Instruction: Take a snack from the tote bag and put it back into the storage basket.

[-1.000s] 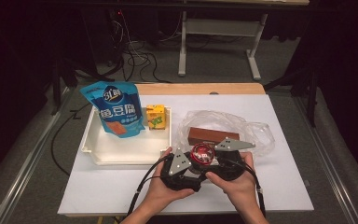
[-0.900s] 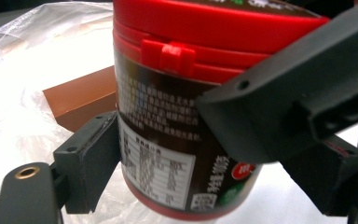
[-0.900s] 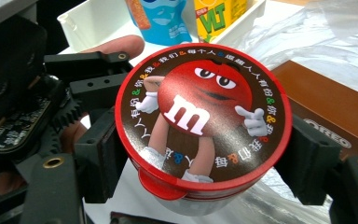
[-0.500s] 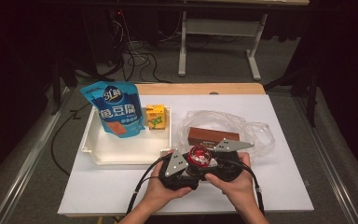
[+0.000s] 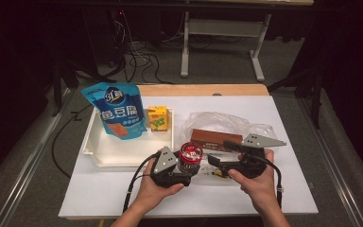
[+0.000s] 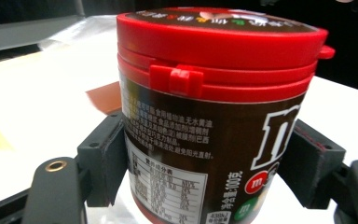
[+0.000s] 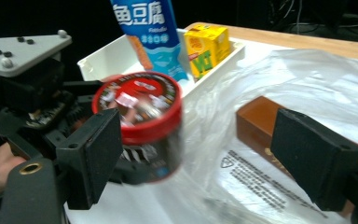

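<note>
A candy jar point(image 5: 190, 152) with a red lid and brown body is held just above the white table, in front of the tray. My left gripper point(image 5: 191, 168) is shut on it. Its pads press both sides of the jar point(image 6: 214, 93), and the jaws have just been closing on it. My right gripper point(image 5: 212, 165) stands to the right of the jar, pointing left at it. Its jaws have just been opening and nothing is between them. In the right gripper view the jar point(image 7: 140, 112) is blurred, beyond the left jaw of my right gripper point(image 7: 205, 158).
A white tray point(image 5: 123, 151) at the left holds a blue snack pouch point(image 5: 118, 111) and a yellow drink carton point(image 5: 158, 118). A clear plastic bag point(image 5: 217, 123) lies right of the tray with a brown box point(image 5: 215, 138) in it, just behind both grippers.
My right gripper has drawn away to the right of the jar, with its jaws wider apart. The left gripper keeps the jar and has shifted slightly left.
</note>
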`<state>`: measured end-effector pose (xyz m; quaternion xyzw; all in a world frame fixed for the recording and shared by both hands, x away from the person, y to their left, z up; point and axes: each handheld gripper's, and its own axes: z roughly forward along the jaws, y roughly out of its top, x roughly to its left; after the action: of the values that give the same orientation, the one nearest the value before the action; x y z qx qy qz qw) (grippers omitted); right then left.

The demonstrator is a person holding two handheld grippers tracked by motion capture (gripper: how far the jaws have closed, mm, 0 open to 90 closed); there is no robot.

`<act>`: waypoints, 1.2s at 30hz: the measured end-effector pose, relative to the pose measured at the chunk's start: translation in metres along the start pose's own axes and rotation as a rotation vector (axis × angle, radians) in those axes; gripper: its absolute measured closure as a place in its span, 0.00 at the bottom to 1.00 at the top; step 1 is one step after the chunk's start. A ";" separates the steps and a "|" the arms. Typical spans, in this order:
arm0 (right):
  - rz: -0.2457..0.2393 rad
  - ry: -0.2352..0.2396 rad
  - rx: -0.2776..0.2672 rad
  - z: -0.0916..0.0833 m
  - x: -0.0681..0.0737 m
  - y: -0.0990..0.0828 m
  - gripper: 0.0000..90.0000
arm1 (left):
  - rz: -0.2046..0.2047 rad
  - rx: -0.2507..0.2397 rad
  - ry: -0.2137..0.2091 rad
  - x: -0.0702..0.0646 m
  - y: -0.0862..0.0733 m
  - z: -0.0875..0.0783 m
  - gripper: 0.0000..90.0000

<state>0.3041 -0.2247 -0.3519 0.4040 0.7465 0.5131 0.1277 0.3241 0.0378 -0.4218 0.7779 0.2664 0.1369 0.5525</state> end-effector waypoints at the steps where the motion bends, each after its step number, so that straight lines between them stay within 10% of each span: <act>1: 0.001 -0.006 -0.003 -0.002 -0.002 0.000 0.20 | -0.005 -0.004 0.003 0.002 0.000 -0.001 0.29; 36: 0.089 -0.214 0.051 -0.021 -0.060 -0.050 0.25 | -0.106 -0.087 0.214 0.076 -0.004 -0.041 0.29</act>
<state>0.3067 -0.2900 -0.3996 0.4922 0.7229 0.4528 0.1735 0.3641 0.1138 -0.4177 0.7189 0.3583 0.2013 0.5607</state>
